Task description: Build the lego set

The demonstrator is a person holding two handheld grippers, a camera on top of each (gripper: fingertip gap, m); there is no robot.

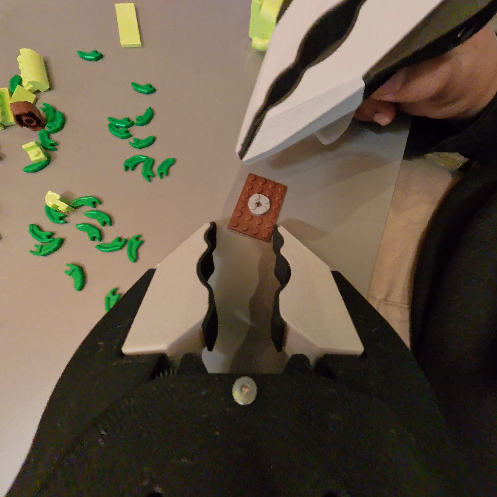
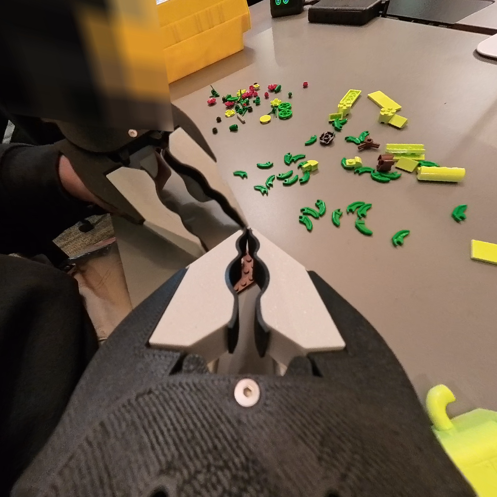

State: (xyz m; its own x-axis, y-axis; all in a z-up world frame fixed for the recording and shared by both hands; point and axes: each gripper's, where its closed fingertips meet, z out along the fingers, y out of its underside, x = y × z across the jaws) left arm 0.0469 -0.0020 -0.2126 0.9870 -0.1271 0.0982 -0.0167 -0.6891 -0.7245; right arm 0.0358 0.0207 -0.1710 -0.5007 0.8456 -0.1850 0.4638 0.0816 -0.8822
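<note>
a brown studded plate [image 1: 257,207] with a round grey plate [image 1: 259,204] pressed onto its middle lies flat on the grey table [image 1: 188,94], close to the table's edge by the person's dark sleeve and tan trousers. the left gripper [image 1: 244,228] sits low just short of it, jaws standing wide apart with nothing between them, its right fingertip at the plate's near corner. the right gripper [image 1: 243,158] hangs above the plate's far end, tips pointed down, gripped by a bare hand [image 1: 430,88]; its jaws are drawn together to a thin wavy gap and hold nothing, the plate seen through the gap from its own camera [image 2: 245,277].

dark green curved leaf pieces [image 1: 118,126] are scattered over the table to the left of the plate, mixed with lime-yellow bricks [image 1: 33,71], a flat lime tile [image 1: 127,25] and a small brown round brick [image 1: 28,117]. farther back in the right wrist view lies a heap of tiny red, yellow and green flower parts [image 2: 250,103], and beyond it a yellow storage bin [image 2: 204,40]; what the bin holds cannot be told. a lime-yellow built part with a curled hook [image 2: 441,408] stands at the lower right of that view. a dark flat case [image 2: 347,12] and a small device with green lights [image 2: 285,6] rest at the table's far edge.
</note>
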